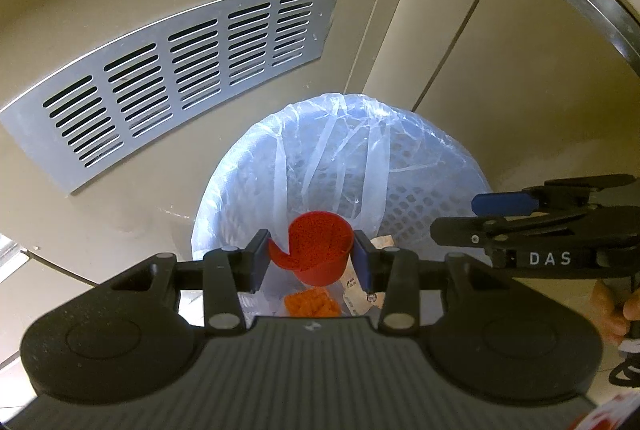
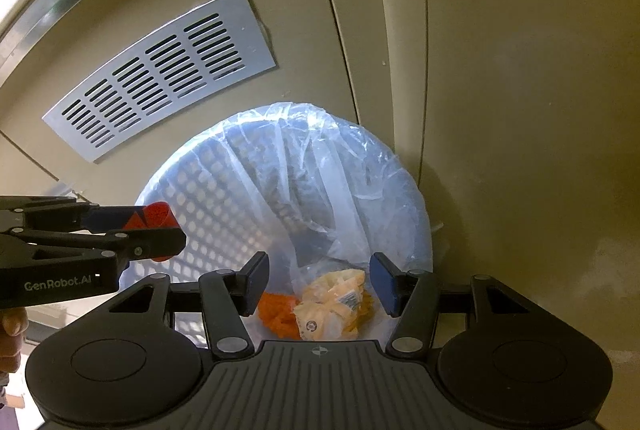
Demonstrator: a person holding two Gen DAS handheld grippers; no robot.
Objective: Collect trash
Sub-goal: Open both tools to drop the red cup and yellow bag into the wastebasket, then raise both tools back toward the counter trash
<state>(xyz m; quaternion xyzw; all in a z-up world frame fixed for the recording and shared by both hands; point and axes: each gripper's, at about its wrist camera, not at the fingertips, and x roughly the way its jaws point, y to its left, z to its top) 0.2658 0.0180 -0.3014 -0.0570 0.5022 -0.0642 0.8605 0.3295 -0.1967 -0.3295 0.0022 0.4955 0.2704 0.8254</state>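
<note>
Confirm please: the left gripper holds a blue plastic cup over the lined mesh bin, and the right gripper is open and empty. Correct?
Only the colour is wrong. In the left wrist view the left gripper holds a red plastic cup over the lined mesh bin. The right gripper is open and empty.

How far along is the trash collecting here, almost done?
Partly. A crumpled wrapper and an orange scrap already lie in the lined bin. The right tool is open and empty above them. The left tool holds a red cup over the bin, not yet dropped.

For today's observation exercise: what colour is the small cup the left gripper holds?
Red cup; clearest in left wrist view.
</note>
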